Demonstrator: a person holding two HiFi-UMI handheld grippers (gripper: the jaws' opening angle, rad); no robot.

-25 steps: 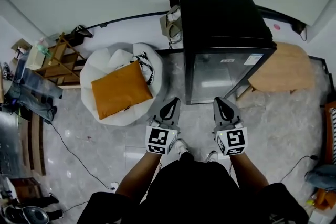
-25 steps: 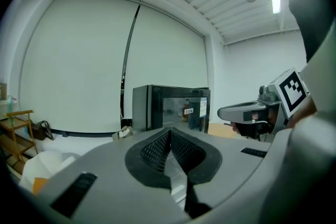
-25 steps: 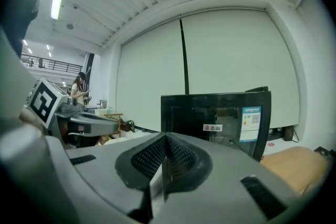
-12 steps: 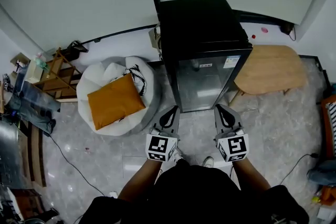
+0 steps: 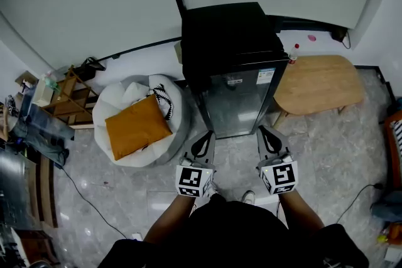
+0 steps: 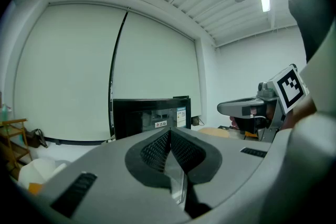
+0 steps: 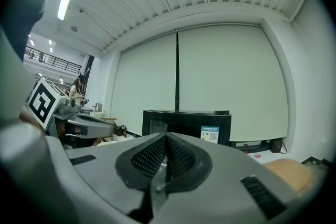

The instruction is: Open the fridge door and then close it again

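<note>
Fridge [image 5: 235,100]: black, glass-fronted, shut.
Left gripper [image 5: 203,137]: fingers clenched on nothing, held short of the fridge.
Right gripper [image 5: 267,132]: fingers clenched on nothing, level beside the left.

the left tongs [image 5: 205,136] and the right tongs [image 5: 266,132] have the same build: a smooth grey shell that narrows to a point, with a black drop-shaped inset on its upper side. behind each tongs sits a white cube [image 5: 193,181] with black square markers. seen along the tongs, the pads [image 6: 155,151] are black with a fine grid texture, and a short black ribbed slot lies at each side of them. the person wears a black top [image 5: 239,229] and light shoes [image 5: 249,197].
</note>
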